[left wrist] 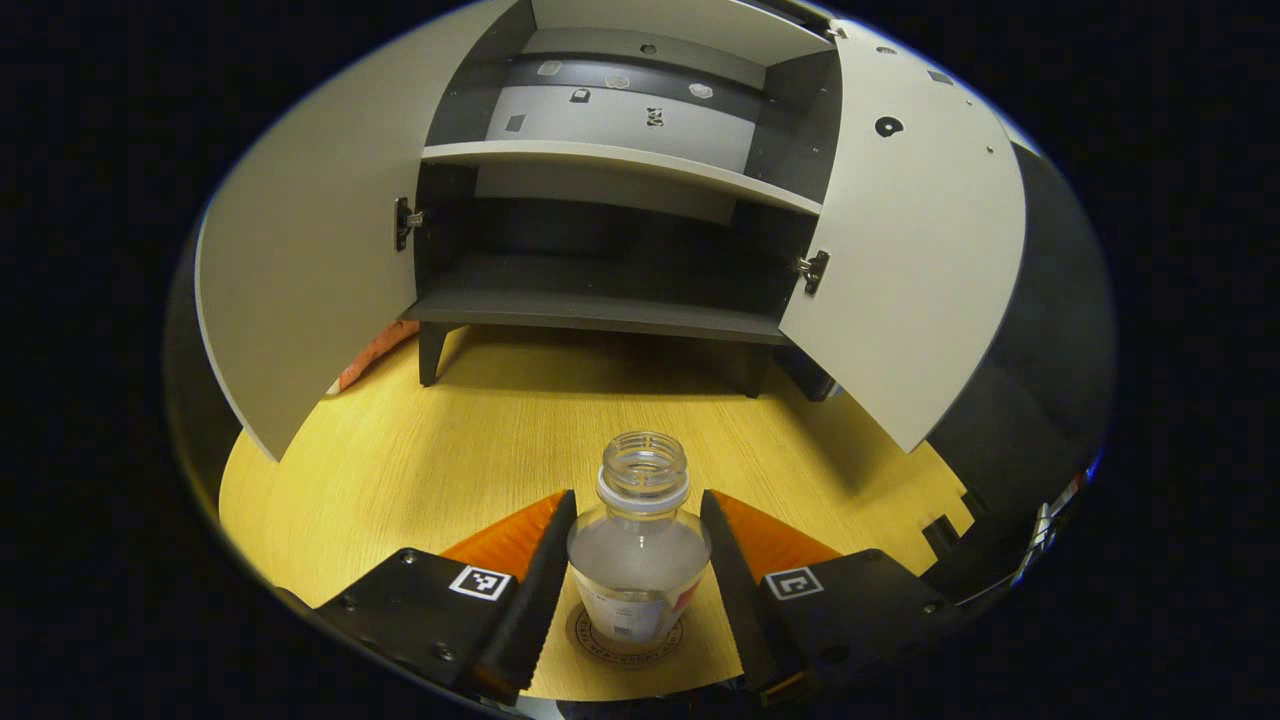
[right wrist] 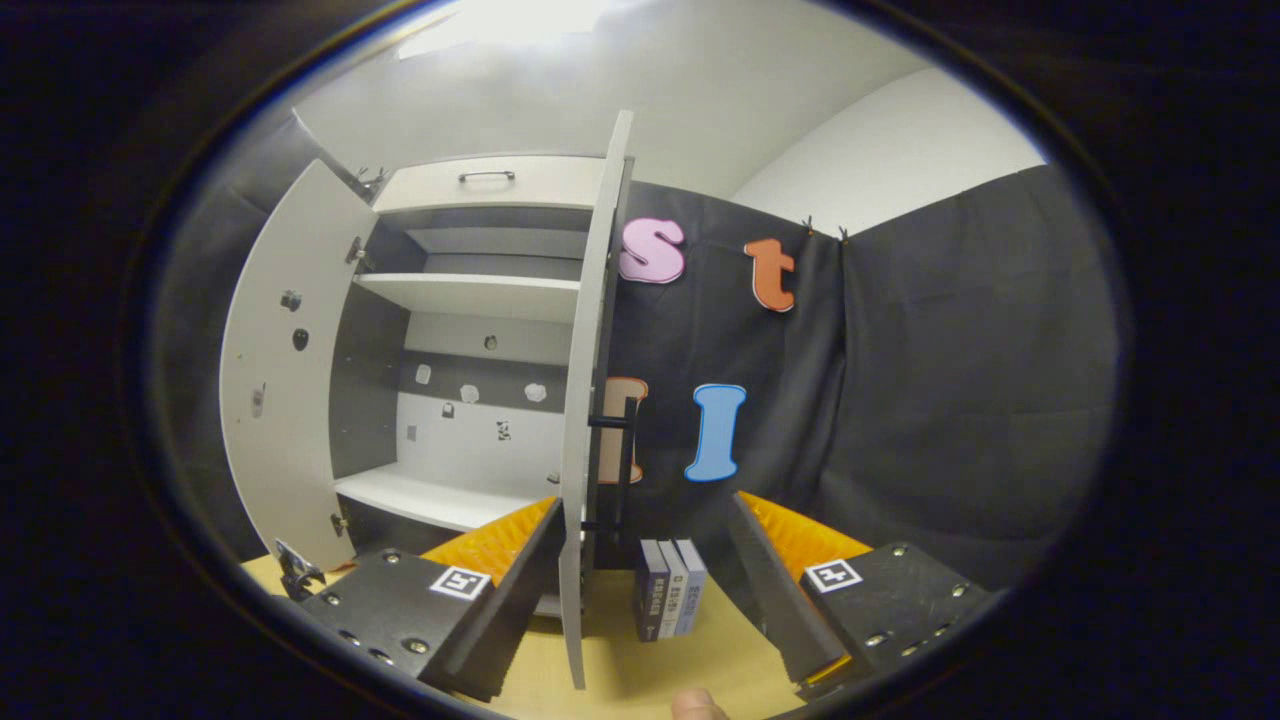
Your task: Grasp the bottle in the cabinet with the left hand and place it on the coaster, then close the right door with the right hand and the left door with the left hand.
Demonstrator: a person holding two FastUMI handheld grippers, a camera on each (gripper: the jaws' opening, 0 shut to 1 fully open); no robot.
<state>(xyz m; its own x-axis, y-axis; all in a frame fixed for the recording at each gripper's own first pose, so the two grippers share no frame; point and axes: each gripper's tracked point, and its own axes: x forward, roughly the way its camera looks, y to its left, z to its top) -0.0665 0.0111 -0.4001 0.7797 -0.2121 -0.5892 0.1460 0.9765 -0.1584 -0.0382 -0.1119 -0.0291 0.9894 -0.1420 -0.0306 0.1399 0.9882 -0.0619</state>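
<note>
My left gripper (left wrist: 638,560) brackets bottle (left wrist: 640,540) on coaster (left wrist: 625,632), grip unclear; right gripper (right wrist: 645,570) open; doors at 10 (left wrist: 300,260) and 2 (left wrist: 910,250) unclosed.

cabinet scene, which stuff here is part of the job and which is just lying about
Part of the job:
bottle, standing on the coaster between the left gripper fingers
cabinet, right door and left door, both open
right gripper

Just lying about:
books on the table
</note>
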